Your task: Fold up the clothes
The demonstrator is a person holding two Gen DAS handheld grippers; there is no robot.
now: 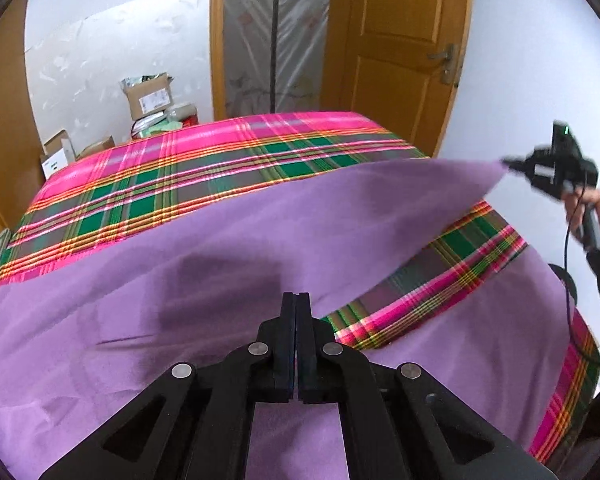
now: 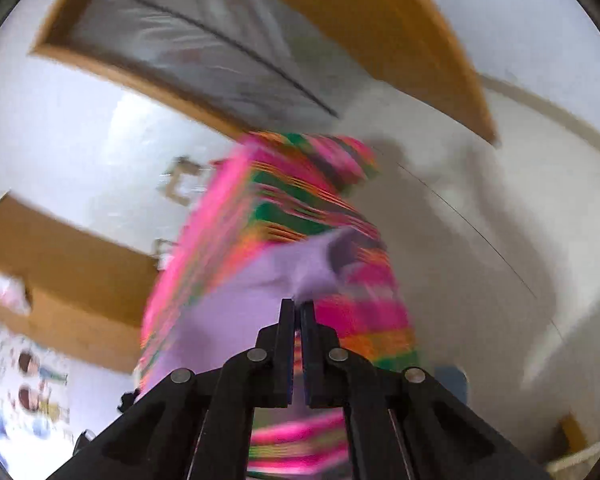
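A large purple cloth lies spread over a bed with a pink and green plaid sheet. My left gripper is shut on the cloth's near edge, with the fabric pinched between its black fingers. One corner of the cloth is lifted off the bed toward the right, where my right gripper holds it. The right wrist view is blurred. In it the right gripper stands shut on a bunched tip of the purple cloth, above the plaid sheet. Between the two grippers the raised edge hangs taut.
Cardboard boxes are stacked on the floor beyond the bed's far left corner. Behind the bed are a wooden door and a plastic-covered opening. A person's hand holds the right gripper's handle, and a black cable hangs from it.
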